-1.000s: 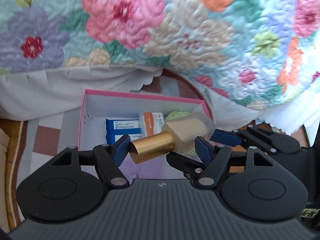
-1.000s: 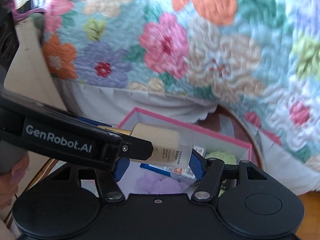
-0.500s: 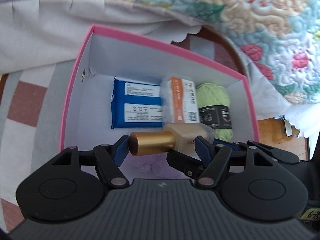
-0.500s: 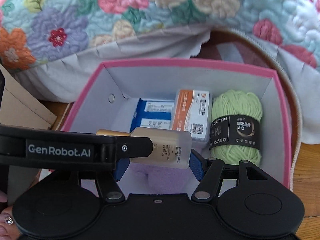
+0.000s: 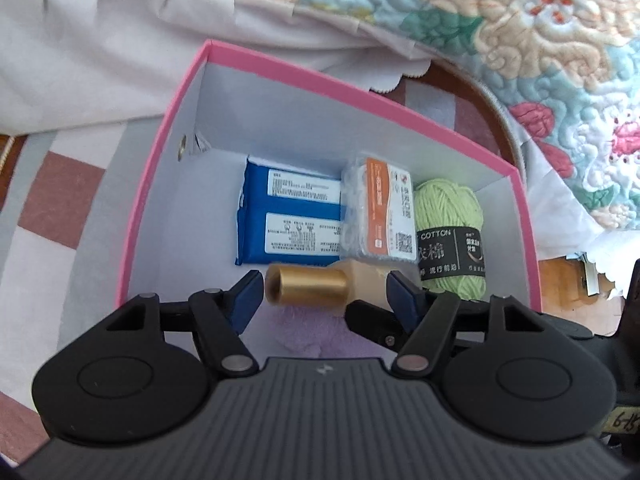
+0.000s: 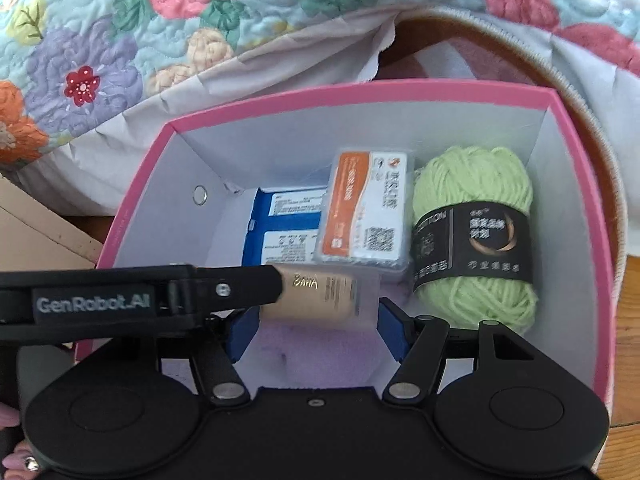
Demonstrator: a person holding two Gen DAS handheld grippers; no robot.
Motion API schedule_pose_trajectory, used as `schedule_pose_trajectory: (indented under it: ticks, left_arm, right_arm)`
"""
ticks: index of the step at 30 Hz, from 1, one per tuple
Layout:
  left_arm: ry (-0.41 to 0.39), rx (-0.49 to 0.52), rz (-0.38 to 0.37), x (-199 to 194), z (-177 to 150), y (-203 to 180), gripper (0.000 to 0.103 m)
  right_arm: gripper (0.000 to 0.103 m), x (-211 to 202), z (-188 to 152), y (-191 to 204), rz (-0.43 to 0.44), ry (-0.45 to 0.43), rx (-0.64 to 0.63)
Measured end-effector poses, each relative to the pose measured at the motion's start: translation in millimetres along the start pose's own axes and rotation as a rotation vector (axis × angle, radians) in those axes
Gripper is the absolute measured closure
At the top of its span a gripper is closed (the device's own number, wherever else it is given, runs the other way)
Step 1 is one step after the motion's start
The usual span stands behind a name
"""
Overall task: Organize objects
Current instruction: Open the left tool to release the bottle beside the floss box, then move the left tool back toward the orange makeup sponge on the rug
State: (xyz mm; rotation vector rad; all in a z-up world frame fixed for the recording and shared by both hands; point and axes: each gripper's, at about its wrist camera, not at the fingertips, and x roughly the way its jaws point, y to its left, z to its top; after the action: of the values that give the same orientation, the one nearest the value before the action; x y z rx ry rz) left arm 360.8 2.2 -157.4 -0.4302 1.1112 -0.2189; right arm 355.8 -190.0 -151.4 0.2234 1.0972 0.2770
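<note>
I see the bottle (image 5: 320,286) lying crosswise inside the pink box (image 5: 280,76), gold cap toward my left | left gripper (image 5: 326,294) spans cap to body, jaws just been closing, pads touching its ends | right gripper (image 6: 308,324) pinches the beige body (image 6: 320,294) | bottle above purple plush (image 6: 320,356), beside green yarn (image 6: 472,216).

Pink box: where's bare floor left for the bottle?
Bare floor lies along the pink box left wall, beside the blue packs. The back right is crowded by the orange packet and green yarn; purple plush fills the near side.
</note>
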Motion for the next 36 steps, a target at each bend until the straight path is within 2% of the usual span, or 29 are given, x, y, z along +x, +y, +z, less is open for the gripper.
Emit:
schedule_pose_trajectory:
  ticks: [2,5,8,11,14,24,31,36]
  left_arm:
    - [-0.007,0.005,0.002,-1.0,-0.5,-1.3,0.037]
    - [0.009,-0.016,0.0,7.8,-0.1,0.9,0.038]
    - [0.021,-0.037,-0.001,16.8,-3.7,4.9,0.042]
    - [0.021,-0.032,0.01,16.9,-9.1,3.0,0.043]
    - [0.014,0.001,0.052,4.5,-12.3,-4.0,0.042]
    - [0.007,0.078,0.127,-71.4,-23.8,-20.9,0.032]
    - [0.011,0.156,0.169,-128.4,-36.9,-37.0,0.024]
    - [0.0,0.189,0.148,-175.0,-49.0,-48.2,0.024]
  right_arm:
    - [0.034,-4.4,0.5,-0.1,-0.015,-0.02,-0.003]
    - [0.046,-4.2,3.0,0.3,-0.002,-0.01,-0.01]
    - [0.051,0.8,1.1,3.8,-0.036,-0.01,-0.049]
    - [0.054,1.9,-3.5,6.0,-0.048,-0.005,-0.056]
    - [0.053,-10.1,-10.8,7.4,-0.067,-0.04,-0.1]
    - [0.046,-82.1,-41.3,23.3,-0.035,-0.11,-0.242]
    - [0.041,-129.7,-50.3,44.0,-0.022,-0.139,-0.286]
    - [0.038,-171.3,-57.7,60.3,0.001,-0.162,-0.296]
